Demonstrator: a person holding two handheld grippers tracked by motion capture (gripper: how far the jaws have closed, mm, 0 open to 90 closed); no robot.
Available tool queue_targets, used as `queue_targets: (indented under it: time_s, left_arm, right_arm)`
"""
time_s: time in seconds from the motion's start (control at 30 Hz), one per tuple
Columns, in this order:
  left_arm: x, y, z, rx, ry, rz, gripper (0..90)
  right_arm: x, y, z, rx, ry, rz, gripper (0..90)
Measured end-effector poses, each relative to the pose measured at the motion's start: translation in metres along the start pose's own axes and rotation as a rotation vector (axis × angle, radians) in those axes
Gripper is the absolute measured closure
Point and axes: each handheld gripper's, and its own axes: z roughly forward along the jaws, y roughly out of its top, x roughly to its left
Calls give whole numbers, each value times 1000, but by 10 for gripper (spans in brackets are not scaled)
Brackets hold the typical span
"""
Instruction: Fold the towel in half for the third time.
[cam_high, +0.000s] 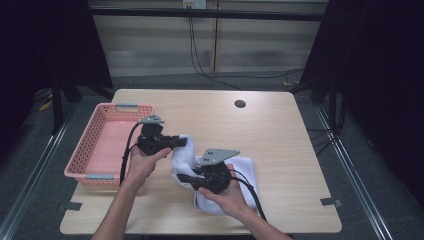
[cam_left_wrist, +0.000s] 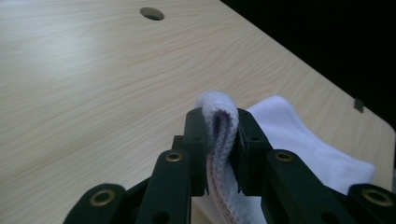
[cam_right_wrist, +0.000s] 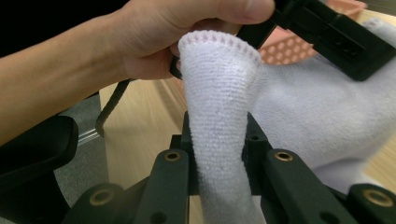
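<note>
A white towel (cam_high: 240, 167) with a pink-stitched hem hangs between both grippers above the wooden table (cam_high: 280, 135). My left gripper (cam_high: 181, 142) is shut on a folded edge of the towel (cam_left_wrist: 219, 116), near the pink basket. My right gripper (cam_high: 184, 177) is shut on another part of the towel (cam_right_wrist: 219, 107), whose hem stands up past the jaws. The rest of the towel trails down onto the table by the right hand. In the right gripper view the left hand (cam_right_wrist: 154, 32) and the left gripper (cam_right_wrist: 345, 42) show close behind the towel.
An empty pink plastic basket (cam_high: 95, 131) stands at the table's left edge. A round cable hole (cam_high: 240, 104) sits near the far edge. Black curtains and metal floor rails flank the table. Cables trail from both grippers toward the person.
</note>
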Motion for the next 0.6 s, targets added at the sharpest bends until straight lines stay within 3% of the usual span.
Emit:
queue_targets:
  time_s: [0.17, 0.23, 0.4, 0.5, 0.6]
  left_arm:
    - [-10, 7, 20, 18, -22, 17, 769]
    - [-21, 14, 38, 38, -37, 33, 765]
    - [-34, 20, 63, 64, -59, 40, 764]
    - [-44, 23, 82, 105, -71, 67, 762]
    - [-47, 18, 100, 125, -82, 79, 761]
  right_arm:
    - [-7, -12, -22, -8, -36, 18, 761]
    - [-11, -22, -36, -6, -69, 28, 738]
    - [-14, -34, -52, -31, -105, 51, 725]
    - [-15, -50, -70, -31, -166, 63, 712]
    - [-21, -69, -83, -13, -193, 110, 710]
